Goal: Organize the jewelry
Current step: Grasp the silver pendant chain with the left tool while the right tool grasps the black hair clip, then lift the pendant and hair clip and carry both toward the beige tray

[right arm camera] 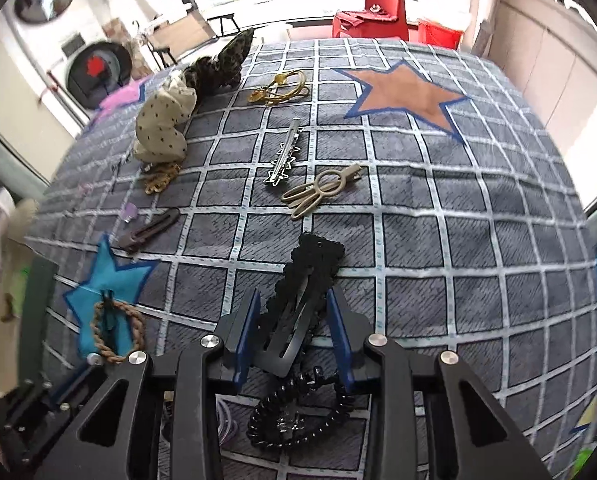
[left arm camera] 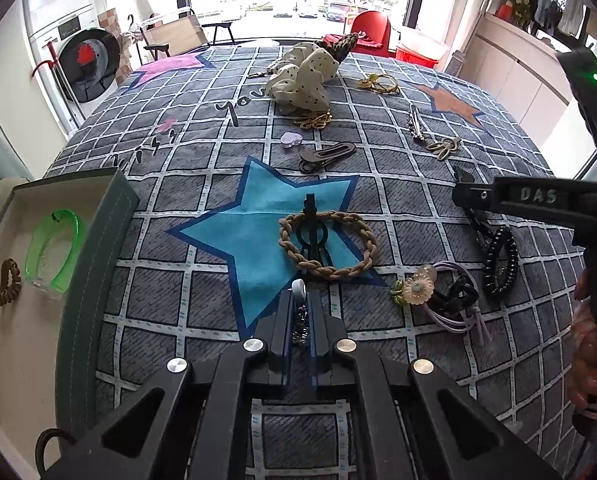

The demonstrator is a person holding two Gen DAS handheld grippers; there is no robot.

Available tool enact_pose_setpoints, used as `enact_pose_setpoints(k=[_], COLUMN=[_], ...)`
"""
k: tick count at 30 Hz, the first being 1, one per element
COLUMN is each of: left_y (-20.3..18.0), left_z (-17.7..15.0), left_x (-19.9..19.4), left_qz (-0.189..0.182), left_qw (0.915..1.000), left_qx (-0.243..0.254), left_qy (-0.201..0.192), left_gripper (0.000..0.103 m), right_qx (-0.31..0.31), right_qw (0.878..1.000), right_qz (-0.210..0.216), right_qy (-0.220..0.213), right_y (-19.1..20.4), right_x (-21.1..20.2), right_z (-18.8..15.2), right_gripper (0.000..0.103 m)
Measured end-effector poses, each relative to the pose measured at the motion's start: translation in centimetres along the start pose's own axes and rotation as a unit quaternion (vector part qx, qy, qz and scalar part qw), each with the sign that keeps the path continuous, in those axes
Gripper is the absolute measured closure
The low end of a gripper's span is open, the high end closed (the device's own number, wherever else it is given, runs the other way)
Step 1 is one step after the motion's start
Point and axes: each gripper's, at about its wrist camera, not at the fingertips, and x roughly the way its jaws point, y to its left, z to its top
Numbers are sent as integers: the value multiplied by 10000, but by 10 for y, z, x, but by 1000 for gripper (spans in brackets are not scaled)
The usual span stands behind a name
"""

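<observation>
Checked bedspread [left arm camera: 418, 208], two items in one tray [left arm camera: 2, 320] (green bangle [left arm camera: 54, 256], brown coil [left arm camera: 6, 284]), left gripper [left arm camera: 300, 304] pinched on a pearl-tipped trinket [left arm camera: 298, 289], right gripper [right arm camera: 294, 320] clasping one black snap clip [right arm camera: 302, 292].

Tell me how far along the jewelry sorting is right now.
Early on. Done: a green bangle and a brown coil tie lie in the tray. In hand: the left gripper is shut on a small silvery piece; the right gripper brackets a black snap clip. Left: the braided tie, flower tie, dotted scrunchie and several clips.
</observation>
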Motion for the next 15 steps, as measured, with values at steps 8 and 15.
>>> enact_pose_setpoints(k=[8, 15], left_y=[4, 5], left_z=[-2, -8], left_x=[-25, -52], left_qz=[-97, -225], left_qw=[9997, 9990], left_qx=[-61, -109], left_qy=[-210, -371], left_gripper=[95, 95], right_qx=[286, 293], right_qw=[9973, 9959], right_qz=[631, 810], right_qy=[-234, -293], right_y=[-14, -19], right_x=[-25, -48], right_z=[-8, -24], right_gripper=[66, 66])
